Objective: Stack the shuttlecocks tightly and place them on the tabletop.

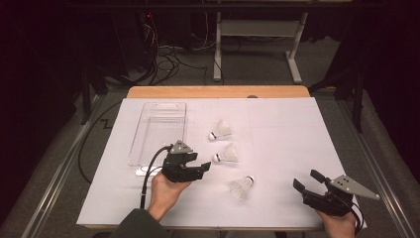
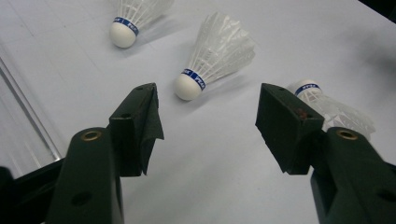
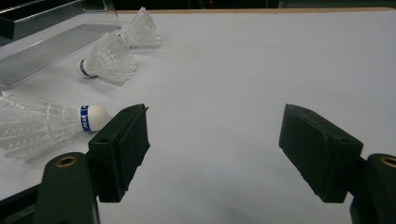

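While aiming: left tongs (image 1: 207, 166) gape empty just short of the middle shuttlecock (image 1: 226, 154) lying mid-surface.
Grip: I'd straddle its cork, closing gently off the feathers.
Right tongs (image 1: 308, 180): open, idle.

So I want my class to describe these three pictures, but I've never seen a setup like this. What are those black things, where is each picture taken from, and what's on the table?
A person sits at a table holding a hand-held grasping tool in each hand: the left tool and the right tool. Each has two black jaws; both stand open and hold nothing.

The high view looks down from above the person. The other two come from cameras riding on the tools, looking out between their jaws.

On the white table lie three white shuttlecocks: a far shuttlecock, a middle shuttlecock and a near shuttlecock. A clear plastic tray sits at the left, with nothing visible in it. The left tool points at the middle shuttlecock.
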A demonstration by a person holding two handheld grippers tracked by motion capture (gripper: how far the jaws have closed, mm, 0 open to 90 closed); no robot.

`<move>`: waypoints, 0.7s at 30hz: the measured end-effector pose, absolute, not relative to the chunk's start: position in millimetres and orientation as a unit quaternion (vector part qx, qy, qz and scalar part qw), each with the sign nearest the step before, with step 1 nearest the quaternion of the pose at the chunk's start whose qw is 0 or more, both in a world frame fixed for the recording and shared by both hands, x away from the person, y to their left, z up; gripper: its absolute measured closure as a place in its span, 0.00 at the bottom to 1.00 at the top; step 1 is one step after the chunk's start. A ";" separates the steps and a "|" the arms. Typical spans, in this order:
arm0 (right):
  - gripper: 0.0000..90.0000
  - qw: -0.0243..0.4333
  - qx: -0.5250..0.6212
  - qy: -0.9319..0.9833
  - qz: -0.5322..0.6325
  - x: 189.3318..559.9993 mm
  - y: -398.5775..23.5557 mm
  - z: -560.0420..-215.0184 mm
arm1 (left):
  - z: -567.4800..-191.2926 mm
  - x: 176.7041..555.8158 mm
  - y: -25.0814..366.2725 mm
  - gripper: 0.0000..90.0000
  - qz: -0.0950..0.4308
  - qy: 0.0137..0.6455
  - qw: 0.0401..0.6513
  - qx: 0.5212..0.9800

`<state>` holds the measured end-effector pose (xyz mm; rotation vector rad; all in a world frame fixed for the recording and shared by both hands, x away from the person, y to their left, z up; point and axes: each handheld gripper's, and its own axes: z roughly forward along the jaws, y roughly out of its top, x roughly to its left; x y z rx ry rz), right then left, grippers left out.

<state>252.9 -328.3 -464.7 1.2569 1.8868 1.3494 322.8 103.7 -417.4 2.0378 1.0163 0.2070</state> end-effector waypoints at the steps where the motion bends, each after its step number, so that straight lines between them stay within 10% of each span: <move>1: 0.27 0.249 0.461 0.693 0.496 252.9 -328.3 -464.6 | -416.9 323.8 103.1 0.44 0.083 0.406 0.413 0.811; 21: 0.28 0.246 0.457 0.695 0.497 253.3 -328.0 -464.8 | -411.0 341.4 97.0 0.44 0.085 0.419 0.405 0.808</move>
